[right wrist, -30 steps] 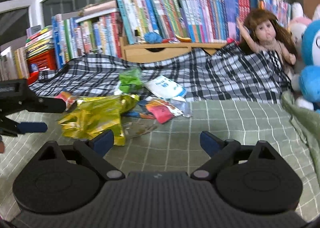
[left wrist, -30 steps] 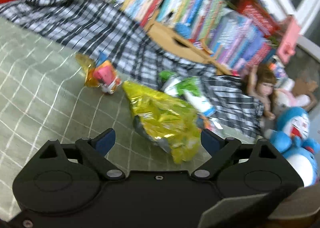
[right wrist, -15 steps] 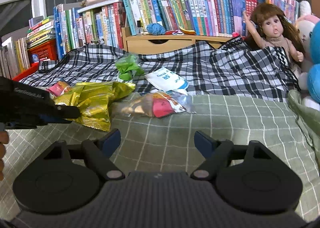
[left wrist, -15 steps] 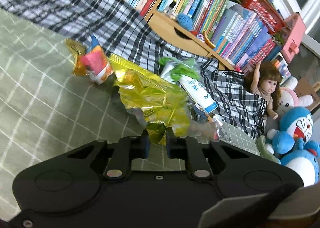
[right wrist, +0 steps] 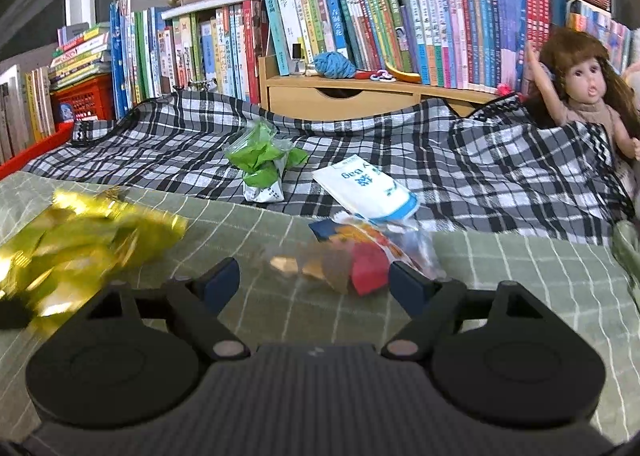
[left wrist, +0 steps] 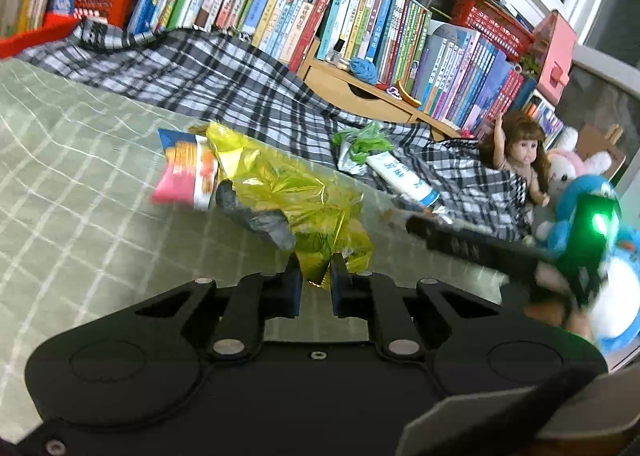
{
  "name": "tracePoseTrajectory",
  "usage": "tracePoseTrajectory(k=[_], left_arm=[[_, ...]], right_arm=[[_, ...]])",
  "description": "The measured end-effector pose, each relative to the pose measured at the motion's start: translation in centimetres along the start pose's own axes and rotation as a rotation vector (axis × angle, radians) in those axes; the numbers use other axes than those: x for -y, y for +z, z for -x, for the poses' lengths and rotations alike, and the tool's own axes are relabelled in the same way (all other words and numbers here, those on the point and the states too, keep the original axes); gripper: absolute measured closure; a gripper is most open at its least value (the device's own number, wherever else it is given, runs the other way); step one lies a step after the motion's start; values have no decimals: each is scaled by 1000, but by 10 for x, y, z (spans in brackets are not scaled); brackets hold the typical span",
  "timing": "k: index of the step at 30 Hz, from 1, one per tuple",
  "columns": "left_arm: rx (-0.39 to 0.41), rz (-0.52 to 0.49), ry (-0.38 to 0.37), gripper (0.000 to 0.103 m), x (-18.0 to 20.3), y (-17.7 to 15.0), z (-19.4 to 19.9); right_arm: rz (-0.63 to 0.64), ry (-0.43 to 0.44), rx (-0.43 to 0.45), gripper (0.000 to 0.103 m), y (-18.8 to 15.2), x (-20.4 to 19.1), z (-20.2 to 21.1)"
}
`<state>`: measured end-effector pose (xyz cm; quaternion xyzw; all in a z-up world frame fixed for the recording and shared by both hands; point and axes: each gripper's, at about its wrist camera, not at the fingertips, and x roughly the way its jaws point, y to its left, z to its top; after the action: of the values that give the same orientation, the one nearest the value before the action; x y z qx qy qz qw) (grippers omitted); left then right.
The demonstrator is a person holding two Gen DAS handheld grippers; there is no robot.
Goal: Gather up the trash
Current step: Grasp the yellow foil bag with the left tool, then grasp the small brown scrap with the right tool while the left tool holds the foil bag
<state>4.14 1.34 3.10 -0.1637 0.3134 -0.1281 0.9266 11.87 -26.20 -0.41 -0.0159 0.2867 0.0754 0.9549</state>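
Pinching the lower edge of the yellow foil bag [left wrist: 288, 196] between nearly closed jaws, our left hand-held gripper [left wrist: 315, 282] has it lifted off the green checked bedspread [left wrist: 72, 160], the crumpled bag spreading up and away ahead of the fingertips. Beyond the bag, to its left, we see a pink-and-orange snack wrapper [left wrist: 186, 176] touching the foil. Farther ahead and to the right, a green-and-white wrapper [left wrist: 360, 144] and a white pouch with a blue end [left wrist: 400, 176] lie on the black-and-white plaid blanket [left wrist: 224, 76].

Our right hand-held gripper [right wrist: 314, 282] is released, its jaws spread wide and hovering low over the bedspread. Just ahead of it, between the blue fingertips [right wrist: 222, 282], lies a clear wrapper with red and orange print [right wrist: 360, 256]; we cannot tell whether the fingers touch it. The white pouch sits right behind that wrapper, the green-and-white wrapper farther back and to the left. The yellow bag shows blurred at the far left of this gripper.

Behind the blanket we see a row of books [right wrist: 320, 16], and off to the right a doll [right wrist: 588, 92].
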Motion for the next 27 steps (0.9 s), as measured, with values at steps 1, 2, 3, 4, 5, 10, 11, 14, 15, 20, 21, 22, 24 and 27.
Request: tracePoseTrajectory(k=[1, 2, 3, 4, 5, 10, 11, 14, 15, 20, 21, 22, 24, 27], left_arm=[[2, -18, 6, 90, 1, -3, 3], [5, -35, 9, 90, 2, -5, 6], [11, -53, 11, 90, 3, -7, 10], [17, -67, 13, 90, 4, -9, 14], [24, -84, 14, 90, 6, -10, 17], [24, -110, -6, 90, 8, -17, 30], [23, -113, -19, 90, 8, -20, 34], [30, -97, -42, 69, 6, -25, 43], [37, -78, -47, 59, 3, -27, 47], [82, 51, -48, 22, -15, -25, 48], [91, 81, -35, 19, -19, -23, 46], [101, 118, -17, 18, -23, -22, 43], [106, 159, 13, 16, -28, -18, 32], [42, 184, 45, 16, -31, -15, 7]], right_arm=[[11, -3, -13, 14, 1, -3, -6], [24, -3, -25, 14, 2, -5, -11], [36, -4, -41, 20, 3, -7, -16], [40, -3, -54, 26, 3, -8, -19], [37, -4, -68, 42, 2, -9, -20], [37, 23, -59, 80, -5, -10, -4], [43, 28, -57, 81, -7, -10, 2], [76, 51, -45, 82, -12, -11, 20], [91, 56, -44, 74, -11, -11, 24], [169, 37, -4, 35, -5, -16, 33], [167, 35, -2, 34, -2, -15, 31], [155, 32, 0, 33, 0, -14, 28], [153, 32, -1, 26, 3, -14, 19], [167, 15, -47, 26, 3, -17, -2]])
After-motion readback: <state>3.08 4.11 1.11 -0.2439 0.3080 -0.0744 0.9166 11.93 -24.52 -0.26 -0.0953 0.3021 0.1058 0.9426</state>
